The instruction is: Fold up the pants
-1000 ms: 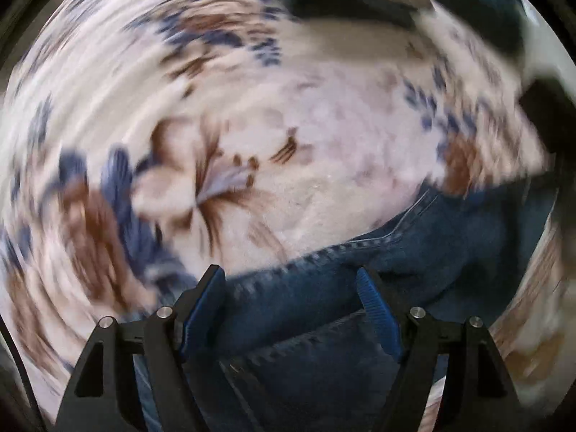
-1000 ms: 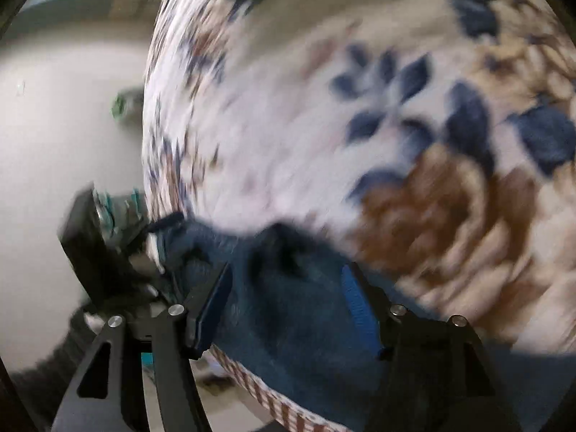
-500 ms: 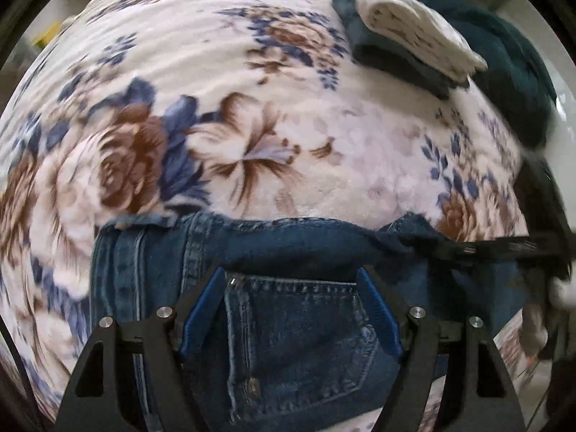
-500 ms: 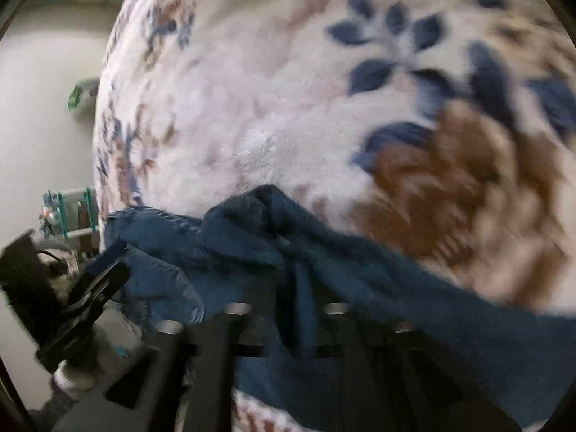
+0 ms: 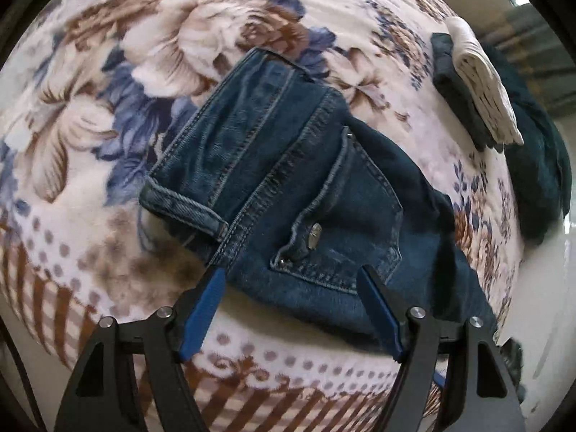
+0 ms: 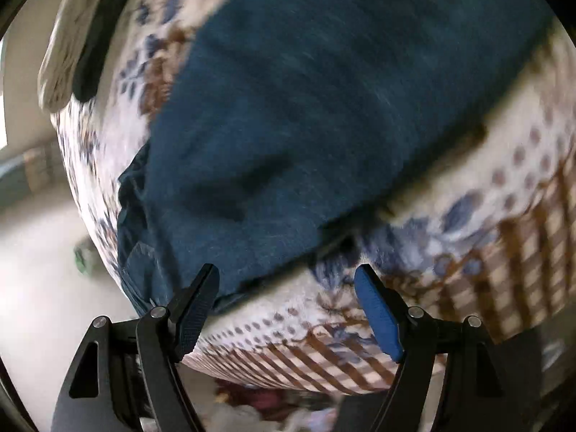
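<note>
- Surface: a plush blanket (image 5: 118, 82) printed with large cream, brown and blue flowers covers the bed; near its edge the print changes to dots and brown stripes
- Room: pale floor (image 6: 32, 252) shows beside the bed in my right view, with a small green item on it, too blurred to identify
- Far corner of the bed: a folded white cloth (image 5: 482, 97) lies on top of a dark folded garment (image 5: 457, 97), beside a dark teal heap (image 5: 540, 165)
- Task item: the jeans (image 5: 288, 165) lie flat on the blanket near the bed edge, back pocket and metal button facing up, one cuffed hem toward the left of my left view
- My left gripper (image 5: 291, 280) is spread wide above the lower edge of the jeans; nothing is pinched
- My right gripper (image 6: 288, 280) is opening; its left finger overlaps the denim edge in the view, and only blanket shows in the gap
- Change: half a second ago my right jaws were nearly together on a bunched fold of denim; that fold is now released
- Change: in my left view the jeans filled the bottom of the frame; they now sit centred and turned diagonally
</note>
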The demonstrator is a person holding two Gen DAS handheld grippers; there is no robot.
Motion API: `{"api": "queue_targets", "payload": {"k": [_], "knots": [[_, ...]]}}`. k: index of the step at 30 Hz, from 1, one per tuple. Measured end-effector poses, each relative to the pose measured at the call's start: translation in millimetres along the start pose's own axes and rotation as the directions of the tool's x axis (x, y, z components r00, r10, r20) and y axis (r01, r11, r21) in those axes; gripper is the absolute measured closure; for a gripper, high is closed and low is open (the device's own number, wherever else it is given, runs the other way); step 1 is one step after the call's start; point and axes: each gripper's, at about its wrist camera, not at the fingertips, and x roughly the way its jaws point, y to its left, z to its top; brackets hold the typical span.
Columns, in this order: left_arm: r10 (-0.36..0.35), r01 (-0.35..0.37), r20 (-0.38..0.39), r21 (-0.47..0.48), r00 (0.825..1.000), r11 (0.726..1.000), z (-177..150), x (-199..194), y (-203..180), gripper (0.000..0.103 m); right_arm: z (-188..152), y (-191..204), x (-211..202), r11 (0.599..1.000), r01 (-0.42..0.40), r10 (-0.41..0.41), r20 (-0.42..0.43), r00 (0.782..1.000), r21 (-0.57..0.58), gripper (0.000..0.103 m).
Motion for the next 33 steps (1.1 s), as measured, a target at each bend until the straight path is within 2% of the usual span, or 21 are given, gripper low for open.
{"api": "queue_targets", "payload": {"k": [2, 3, 4, 6, 7, 9, 11, 14, 15, 17, 18, 19, 20, 24, 26, 28, 30, 31, 32, 33], "knots": [[-0.014, 0.013, -0.011, -0.059, 1.000, 0.998, 8, 9, 9, 0.029, 0, 0, 12, 0.999, -0.045, 0.044, 0.048, 0.998, 0.007, 0.028], [-0.024, 0.023, -0.011, -0.098, 1.000, 0.995, 12, 11, 15, 0.029, 3, -1, 11, 0.999, -0.052, 0.050, 0.097, 0.994, 0.016, 0.041], [-0.034, 0.033, 0.000, -0.137, 0.999, 0.990, 15, 12, 21, 0.029, 8, -3, 10, 0.999, -0.044, 0.040, 0.127, 0.991, 0.031, 0.063], [-0.032, 0.035, 0.016, -0.176, 0.999, 0.984, 18, 11, 25, 0.029, 10, -11, 9, 0.996, -0.025, 0.011, 0.162, 0.987, 0.089, 0.087], [-0.021, 0.024, 0.019, -0.184, 1.000, 0.983, 18, 11, 26, 0.033, 6, -14, 7, 0.993, -0.041, 0.022, 0.175, 0.984, 0.108, 0.090], [0.031, -0.029, 0.007, -0.176, 1.000, 0.984, 19, 16, 28, 0.039, -3, -9, -2, 0.998, 0.007, -0.021, 0.208, 0.978, 0.068, 0.091], [0.048, -0.048, -0.008, -0.163, 0.999, 0.985, 18, 22, 28, 0.039, -4, -12, 2, 0.997, 0.048, -0.058, 0.190, 0.980, 0.057, 0.091], [0.082, -0.083, -0.009, -0.084, 0.997, 0.993, 18, 14, 15, 0.039, 11, -19, 11, 0.995, 0.048, -0.055, 0.080, 0.995, 0.088, 0.088], [0.101, -0.101, -0.008, -0.050, 0.995, 0.994, 16, 9, 6, 0.039, 15, -14, 8, 0.996, 0.066, -0.068, 0.039, 0.997, 0.056, 0.082], [0.138, -0.139, 0.014, 0.023, 0.990, 0.990, 9, -4, -10, 0.039, 14, -1, -5, 0.992, 0.119, -0.119, 0.009, 0.993, -0.029, 0.072], [0.152, -0.153, 0.025, 0.056, 0.988, 0.987, 5, -10, -19, 0.037, 9, 10, -15, 0.985, 0.146, -0.145, 0.014, 0.989, -0.093, 0.058], [0.154, -0.157, 0.039, 0.086, 0.987, 0.984, 2, -16, -30, 0.036, 3, 23, -25, 0.971, 0.175, -0.172, 0.028, 0.985, -0.161, 0.044], [0.149, -0.155, 0.060, 0.118, 0.987, 0.981, -1, -21, -40, 0.035, -3, 35, -35, 0.957, 0.193, -0.189, 0.038, 0.981, -0.218, 0.040], [0.159, -0.182, 0.118, 0.221, 0.980, 0.958, 0, -15, -93, 0.032, -4, 105, -40, 0.855, 0.207, -0.210, 0.047, 0.977, -0.476, 0.038], [0.134, -0.149, 0.089, 0.209, 0.987, 0.966, 8, -3, -108, 0.032, 13, 151, -26, 0.775, 0.203, -0.213, 0.055, 0.975, -0.598, 0.038], [0.092, -0.094, 0.020, 0.153, 0.996, 0.984, 14, 13, -119, 0.032, 33, 188, -4, 0.696, 0.141, -0.198, 0.001, 0.980, -0.704, 0.038], [-0.002, 0.004, -0.090, 0.023, 0.996, 1.000, 23, 35, -125, 0.032, 53, 215, 21, 0.652, 0.096, -0.209, -0.056, 0.976, -0.752, 0.038], [-0.018, 0.016, -0.119, -0.025, 0.993, 1.000, 25, 40, -129, 0.032, 64, 227, 36, 0.637, 0.070, -0.217, -0.091, 0.972, -0.768, 0.038], [-0.067, 0.054, -0.155, -0.087, 0.986, 0.995, 27, 48, -133, 0.032, 73, 238, 50, 0.626, 0.056, -0.221, -0.108, 0.969, -0.777, 0.039], [-0.078, 0.051, -0.200, -0.138, 0.977, 0.989, 30, 61, -140, 0.032, 83, 244, 55, 0.623, 0.069, -0.229, -0.096, 0.969, -0.780, 0.039]]}}
